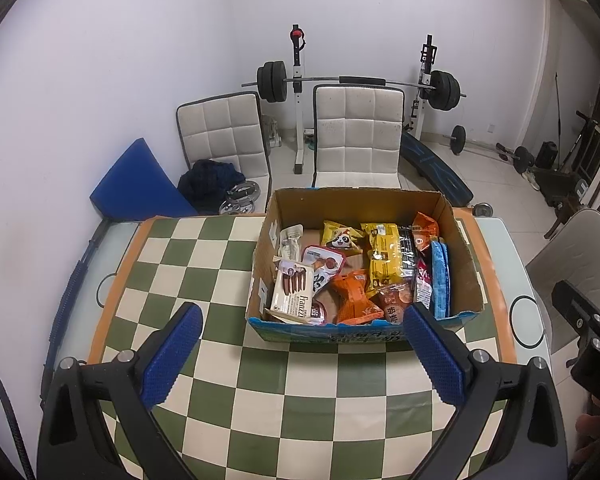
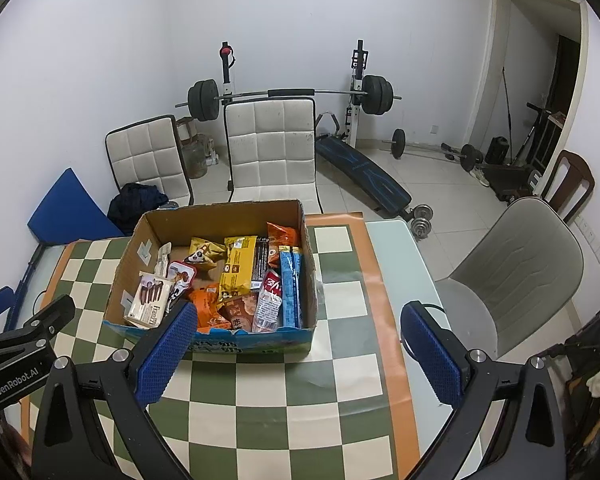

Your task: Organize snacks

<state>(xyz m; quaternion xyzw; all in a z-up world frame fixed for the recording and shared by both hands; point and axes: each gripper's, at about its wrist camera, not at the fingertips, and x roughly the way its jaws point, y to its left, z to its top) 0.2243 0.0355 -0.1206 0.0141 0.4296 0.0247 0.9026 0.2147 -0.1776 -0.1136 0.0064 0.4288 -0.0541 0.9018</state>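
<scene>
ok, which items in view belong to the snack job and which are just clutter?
Job: cardboard box, Franzzi box, yellow packet, orange packet, blue packet.
Clutter: barbell, white chairs, blue cushion, weight bench.

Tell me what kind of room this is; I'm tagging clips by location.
Probably a home dining room doubling as a gym: a checkered table with chairs, and a barbell on a rack beside a bench.

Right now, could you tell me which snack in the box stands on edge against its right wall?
The blue packet, upright along that wall of the cardboard box; the others lie flat or tilted.
</scene>
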